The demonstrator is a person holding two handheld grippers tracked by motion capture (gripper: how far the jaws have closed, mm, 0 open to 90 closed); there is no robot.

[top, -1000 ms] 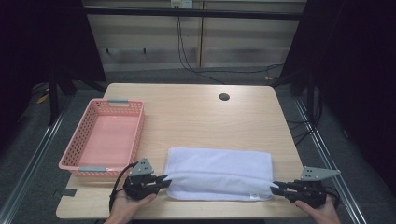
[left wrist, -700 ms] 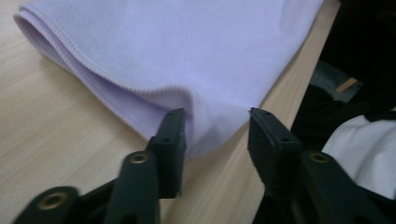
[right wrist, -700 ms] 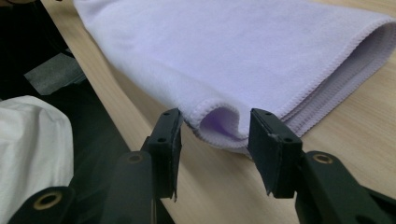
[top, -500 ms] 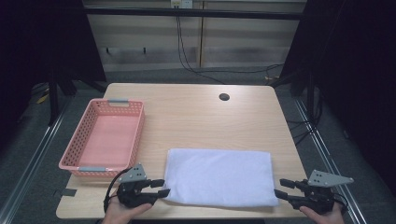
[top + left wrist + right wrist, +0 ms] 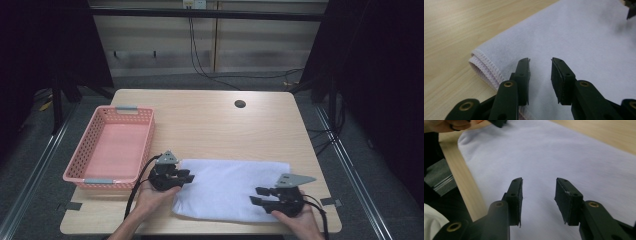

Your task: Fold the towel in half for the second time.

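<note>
A white towel (image 5: 225, 187) lies folded flat near the front of the wooden table (image 5: 215, 130). My left gripper (image 5: 187, 176) hovers over the towel's left end, beside the stitched, layered corner (image 5: 482, 65). Its jaws are open and have just been closing, with nothing between them and towel (image 5: 586, 37) below. My right gripper (image 5: 256, 196) sits over the towel's right part, pointing left. Its jaws are also open and have just been closing a little, with nothing between them above the cloth (image 5: 564, 152).
A pink mesh basket (image 5: 72, 172) stands at the table's left, close to my left hand. A round cable hole (image 5: 240, 104) is at the back. The table's front edge (image 5: 461, 177) runs just below the towel. Dark floor and rails surround the table.
Both grippers have left the towel's outer ends and moved inward over it. Their jaws stand wider apart than a second ago. The towel lies flat.
</note>
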